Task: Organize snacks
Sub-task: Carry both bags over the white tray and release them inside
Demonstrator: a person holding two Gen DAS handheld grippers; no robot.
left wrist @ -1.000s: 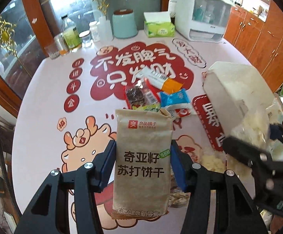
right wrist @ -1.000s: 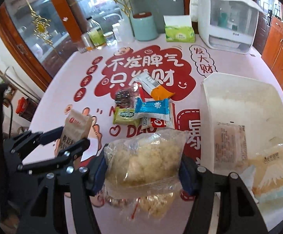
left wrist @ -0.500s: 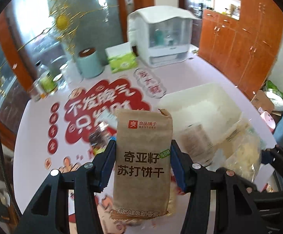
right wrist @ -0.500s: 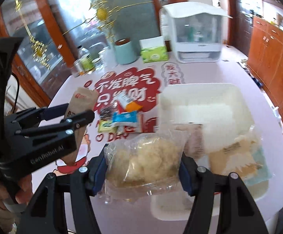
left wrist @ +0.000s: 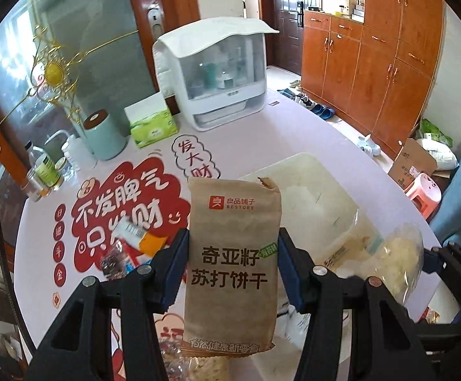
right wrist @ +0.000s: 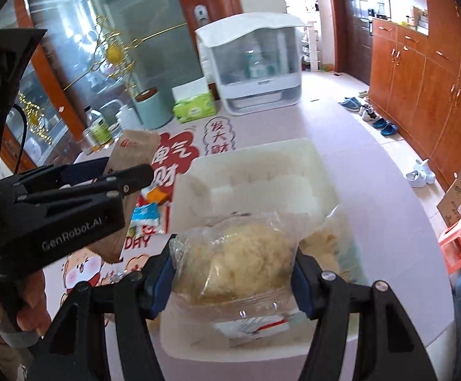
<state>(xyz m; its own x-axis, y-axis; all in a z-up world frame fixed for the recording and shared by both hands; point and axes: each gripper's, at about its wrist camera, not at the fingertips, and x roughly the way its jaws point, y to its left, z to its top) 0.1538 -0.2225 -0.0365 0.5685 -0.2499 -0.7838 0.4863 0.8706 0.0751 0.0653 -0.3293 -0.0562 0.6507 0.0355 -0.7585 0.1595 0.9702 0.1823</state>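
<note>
1. Left wrist view: the left gripper (left wrist: 232,255) has its jaws clamped on the two long sides of a brown cracker packet (left wrist: 233,265), held upright in the air. I judge the side pinch keeps the flat packet stiff so it can drop end-first into the white bin (left wrist: 313,171).
2. Same view: the bin sits toward the right edge of the tabletop (left wrist: 300,127); its far half looks bare, so there is room there. Loose snacks (left wrist: 135,238) lie on the red print left of the bin, apart from it.
3. Right wrist view: the right gripper (right wrist: 232,273) squeezes a clear bag of pale crisps (right wrist: 233,262) by its sides, above the bin's near end, likely ready for release.
4. Same view: the left gripper with its packet hangs just left of the bin's rim (right wrist: 179,184); the two tools are near each other, so one bag should go in at a time.
</note>
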